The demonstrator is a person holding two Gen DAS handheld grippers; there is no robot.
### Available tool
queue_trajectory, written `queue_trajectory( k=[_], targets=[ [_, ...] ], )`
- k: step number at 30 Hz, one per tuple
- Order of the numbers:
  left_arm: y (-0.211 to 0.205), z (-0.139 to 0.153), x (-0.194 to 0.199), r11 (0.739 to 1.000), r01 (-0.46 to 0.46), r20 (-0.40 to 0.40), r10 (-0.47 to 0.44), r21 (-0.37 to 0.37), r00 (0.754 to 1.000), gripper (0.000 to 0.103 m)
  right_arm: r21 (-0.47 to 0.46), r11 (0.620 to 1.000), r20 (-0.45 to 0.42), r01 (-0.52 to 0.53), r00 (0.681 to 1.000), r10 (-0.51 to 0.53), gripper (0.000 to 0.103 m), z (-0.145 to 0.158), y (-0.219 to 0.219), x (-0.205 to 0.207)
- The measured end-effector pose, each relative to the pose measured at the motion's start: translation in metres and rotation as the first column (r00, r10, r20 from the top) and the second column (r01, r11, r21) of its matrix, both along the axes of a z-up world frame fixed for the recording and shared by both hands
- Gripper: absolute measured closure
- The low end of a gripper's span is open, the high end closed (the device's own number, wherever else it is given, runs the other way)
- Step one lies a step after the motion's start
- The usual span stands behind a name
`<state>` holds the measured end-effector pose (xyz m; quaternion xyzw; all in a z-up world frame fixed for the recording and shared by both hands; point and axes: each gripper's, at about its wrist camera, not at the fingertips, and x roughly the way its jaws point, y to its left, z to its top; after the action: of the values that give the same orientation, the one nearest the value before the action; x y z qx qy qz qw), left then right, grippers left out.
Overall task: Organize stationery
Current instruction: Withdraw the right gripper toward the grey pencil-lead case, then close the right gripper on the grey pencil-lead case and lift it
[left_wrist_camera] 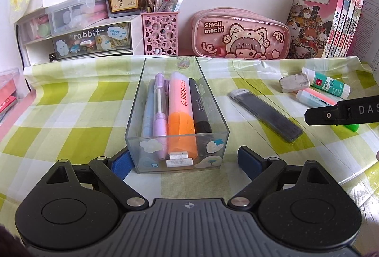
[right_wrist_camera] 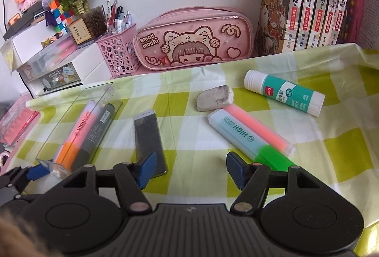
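Both fingers sets gape empty: my left gripper [left_wrist_camera: 182,161] straddles the tray's [left_wrist_camera: 176,136] near end, my right gripper [right_wrist_camera: 191,168] hovers between lead case [right_wrist_camera: 148,138] and green highlighter [right_wrist_camera: 251,136]. Sorting midway, I reckon; next, pinch that highlighter.

Three highlighters [right_wrist_camera: 251,136], two pens [left_wrist_camera: 159,112], one marker [left_wrist_camera: 200,105], one eraser [right_wrist_camera: 215,98], one glue stick [right_wrist_camera: 284,92], one lead case [right_wrist_camera: 148,138], one clear box [left_wrist_camera: 177,157].
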<state>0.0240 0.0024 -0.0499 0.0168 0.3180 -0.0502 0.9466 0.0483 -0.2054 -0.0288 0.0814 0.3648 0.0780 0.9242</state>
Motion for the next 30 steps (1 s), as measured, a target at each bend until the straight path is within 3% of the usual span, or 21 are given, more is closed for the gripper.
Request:
queue_trajectory(
  k=[7, 13, 16, 25, 30],
  targets=[
    [0.0, 0.0, 0.0, 1.0, -0.001, 0.0, 0.001, 0.0, 1.0, 0.014, -0.022, 0.995, 0.024, -0.093, 0.995, 0.093, 0.031, -0.002, 0.018, 0.0],
    [0.0, 0.0, 0.0, 1.0, -0.001, 0.0, 0.001, 0.0, 1.0, 0.014, -0.12, 0.97, 0.095, -0.213, 0.97, 0.224, 0.031, -0.008, 0.043, 0.013],
    [0.0, 0.0, 0.0, 1.0, -0.001, 0.0, 0.001, 0.0, 1.0, 0.014, -0.12, 0.961, 0.087, -0.249, 0.962, 0.26, 0.031, -0.012, 0.049, 0.022],
    [0.0, 0.0, 0.0, 1.0, -0.001, 0.0, 0.001, 0.0, 1.0, 0.014, -0.179, 0.943, 0.115, -0.279, 0.946, 0.302, 0.032, -0.017, 0.058, 0.027],
    [0.0, 0.0, 0.0, 1.0, -0.001, 0.0, 0.001, 0.001, 1.0, 0.014, -0.182, 0.943, 0.121, -0.279, 0.945, 0.303, 0.045, -0.016, 0.059, 0.027]
  ],
)
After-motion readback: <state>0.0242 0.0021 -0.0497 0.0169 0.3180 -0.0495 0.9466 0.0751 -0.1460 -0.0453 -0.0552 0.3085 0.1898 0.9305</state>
